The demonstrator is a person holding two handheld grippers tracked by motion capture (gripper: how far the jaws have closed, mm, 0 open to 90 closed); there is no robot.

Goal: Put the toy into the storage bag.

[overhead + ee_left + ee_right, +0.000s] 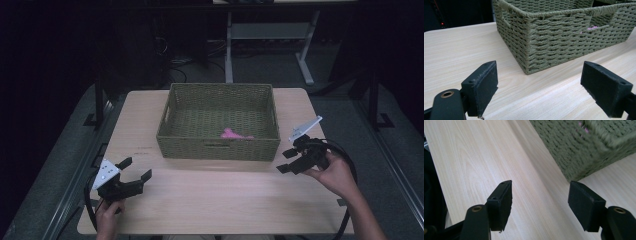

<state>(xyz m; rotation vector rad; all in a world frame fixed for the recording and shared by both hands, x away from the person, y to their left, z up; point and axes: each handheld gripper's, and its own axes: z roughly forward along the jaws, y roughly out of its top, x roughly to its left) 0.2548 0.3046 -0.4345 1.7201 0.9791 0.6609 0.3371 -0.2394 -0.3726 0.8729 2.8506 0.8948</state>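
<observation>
A green woven basket (218, 148) stands at the back middle of the light wooden table (210, 192). Inside it, near the front wall, lies a small pink item (235, 134); pink also shows through the basket's handle slot (592, 27). My left gripper (135, 168) is held open over the table's front left, jaws empty and spread wide, pointing toward the basket's near corner (529, 70). Just off the basket's front right corner (574, 173), my right gripper (286, 161) stands open and empty above the table. The basket wall (564, 147) looks blurred in the right gripper view.
Dark floor, cables and a white desk frame (305, 60) lie beyond the table. Bare wood (220, 200) stretches in front of the basket between the two grippers. Table edges are near each hand.
</observation>
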